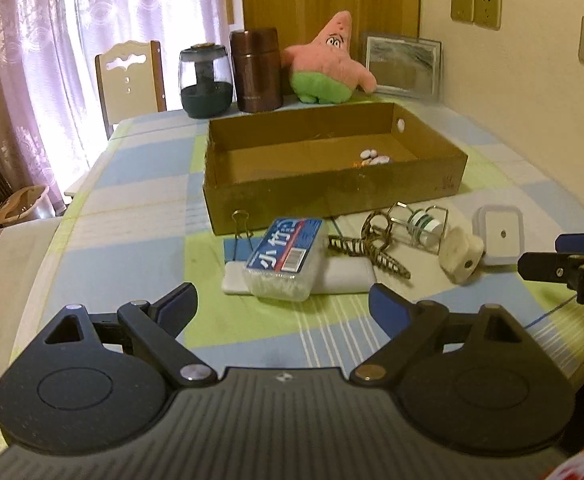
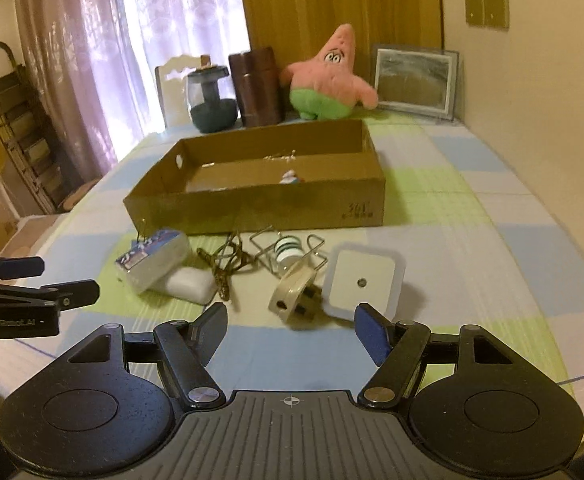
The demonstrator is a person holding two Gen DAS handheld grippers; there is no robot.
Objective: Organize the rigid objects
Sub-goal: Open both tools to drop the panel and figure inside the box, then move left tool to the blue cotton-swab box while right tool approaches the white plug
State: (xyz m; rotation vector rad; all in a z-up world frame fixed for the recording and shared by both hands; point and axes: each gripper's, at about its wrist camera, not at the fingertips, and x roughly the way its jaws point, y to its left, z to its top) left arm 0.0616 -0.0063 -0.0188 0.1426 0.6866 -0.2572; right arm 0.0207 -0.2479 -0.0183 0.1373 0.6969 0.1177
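Both grippers are hovering above the checked table point(image 1: 139, 200) with nothing between their jaws: the left gripper point(image 1: 281, 304) is gaping wide before the toothpick box point(image 1: 285, 254), the right gripper point(image 2: 291, 330) is spread near the plug point(image 2: 292, 290) and night light point(image 2: 362, 280). The cardboard box point(image 1: 332, 192) is sitting behind the clutter.

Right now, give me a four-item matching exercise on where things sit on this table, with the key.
Things:
1. toothpick box
2. plush starfish
3. small pebbles
4. square night light

Places:
A. inside the cardboard box
B. at the table's far end, behind the cardboard box
C. lying partly on a white block
D. just ahead of the right gripper

Pairs: 1-C, 2-B, 3-A, 4-D
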